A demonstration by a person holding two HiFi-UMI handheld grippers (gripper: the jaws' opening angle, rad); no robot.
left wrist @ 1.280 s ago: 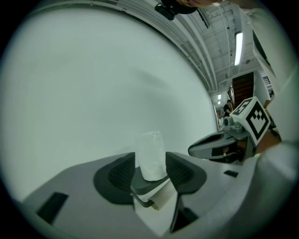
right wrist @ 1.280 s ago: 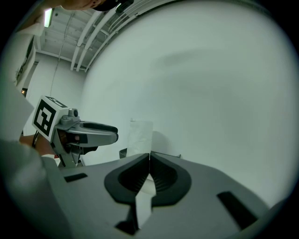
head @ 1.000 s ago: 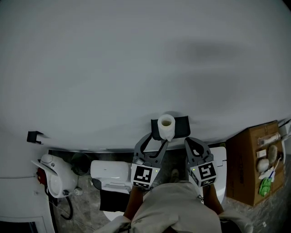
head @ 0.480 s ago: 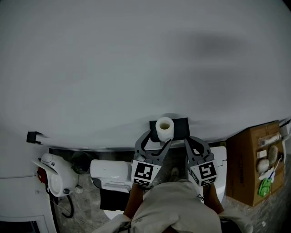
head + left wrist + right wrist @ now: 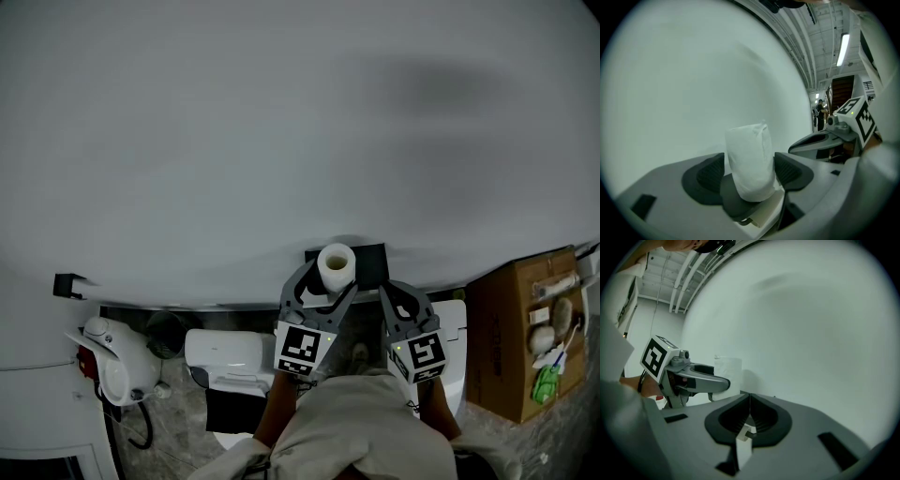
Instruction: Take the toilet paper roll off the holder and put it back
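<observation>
Now the left tongs [image 5: 328, 279], just opening, flank the roll [image 5: 750, 159], seemingly untouched.

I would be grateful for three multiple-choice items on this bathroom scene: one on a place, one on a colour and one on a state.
1. Where does the toilet paper roll stand?
A. On the cardboard box.
B. On the holder, between the left gripper's jaws.
C. On the floor.

2. What colour is the holder?
A. White.
B. Brown.
C. Black.

3. How do the right gripper's jaws stand?
A. Together, with nothing held.
B. Wide apart.
C. Closed on the roll.

Answers:
1 B: the head view shows the roll upright on the holder. The left gripper's jaws have just been opening, and the roll is between them with the pads not pressing on it.
2 C: it shows black behind the white roll.
3 A: the right gripper view shows the pads meeting with nothing between them.
</observation>
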